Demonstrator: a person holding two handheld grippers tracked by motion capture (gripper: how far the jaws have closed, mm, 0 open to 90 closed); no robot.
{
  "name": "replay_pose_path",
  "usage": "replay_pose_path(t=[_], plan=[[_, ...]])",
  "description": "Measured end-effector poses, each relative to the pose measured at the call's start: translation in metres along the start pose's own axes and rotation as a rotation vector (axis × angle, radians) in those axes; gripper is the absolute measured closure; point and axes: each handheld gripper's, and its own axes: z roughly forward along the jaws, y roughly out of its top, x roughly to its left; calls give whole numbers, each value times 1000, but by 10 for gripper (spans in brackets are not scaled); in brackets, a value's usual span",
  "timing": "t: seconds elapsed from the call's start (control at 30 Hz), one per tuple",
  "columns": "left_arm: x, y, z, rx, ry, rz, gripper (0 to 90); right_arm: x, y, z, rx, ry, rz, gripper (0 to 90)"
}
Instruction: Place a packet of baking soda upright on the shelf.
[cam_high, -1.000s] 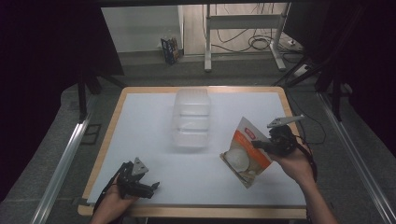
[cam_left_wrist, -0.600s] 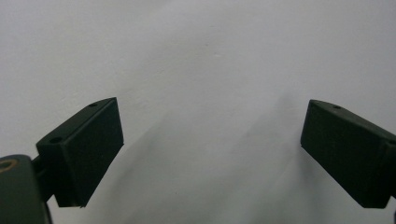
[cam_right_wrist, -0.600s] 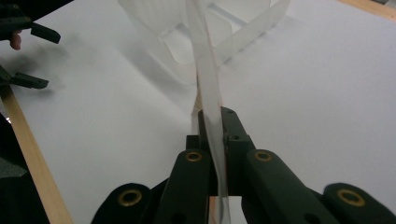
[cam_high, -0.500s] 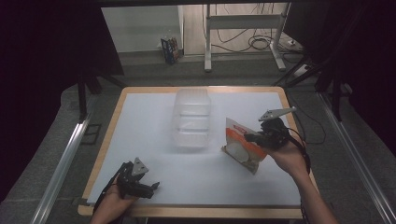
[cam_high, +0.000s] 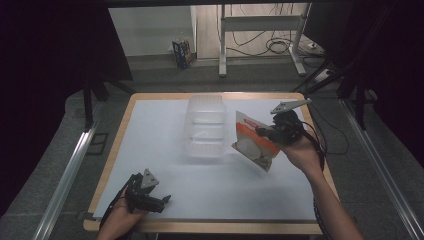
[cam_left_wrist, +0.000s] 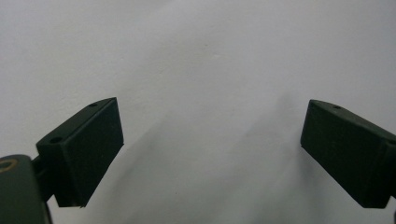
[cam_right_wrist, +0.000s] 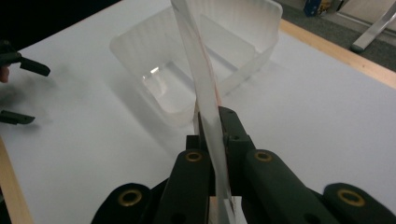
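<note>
container (cam_high: 205, 127): translucent frosted plastic, smooth, beside the right claw
pouch (cam_high: 254, 142): glossy film, orange and white
table (cam_high: 215, 200): matt white top, pale wood rim
gripper jaws: matt black plastic

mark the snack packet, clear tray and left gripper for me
snack packet (cam_high: 254, 145): high view, its printed front face.
clear tray (cam_high: 205, 106): high view, far rim.
left gripper (cam_high: 161, 202): high view, between its open jaw tips.

Packet (cam_high: 255, 145): flat pouch, orange and white, with pale round contents visible; held off the table, tilted, just right of the container; edge-on in the right gripper view (cam_right_wrist: 205, 93).

Container (cam_high: 205, 125): translucent plastic tub, open, upright, on the white table surface, centre-far.
</note>
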Motion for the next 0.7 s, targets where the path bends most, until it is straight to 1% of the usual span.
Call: replay_pose_path(t=[0.1, 0.2, 0.27, 0.33, 0.37, 0.4, 0.43, 0.5, 0.7], plan=[[0, 0, 0, 1, 0, 2, 59, 0, 5, 2, -7, 4, -2, 886], [0, 0, 0, 0, -1, 1, 59, 0, 18, 4, -21, 12, -10, 886], [0, 0, 0, -2, -2, 0, 58, 0, 20, 5, -24, 14, -13, 886], [0, 0, 0, -4, -2, -2, 58, 1, 31, 7, -31, 13, -23, 886], [0, 0, 0, -5, -2, -2, 58, 1, 31, 7, -31, 13, -23, 886], [0, 0, 0, -4, -2, 0, 58, 0, 36, 9, -32, 10, -26, 886], [0, 0, 0, -4, -2, 0, 58, 0, 36, 9, -32, 10, -26, 886], [0, -1, -1, -5, -3, 1, 58, -2, 43, 12, -34, 3, -28, 886], [1, -1, 0, -6, -6, -6, 58, -9, 52, 16, -40, -15, -23, 886]])
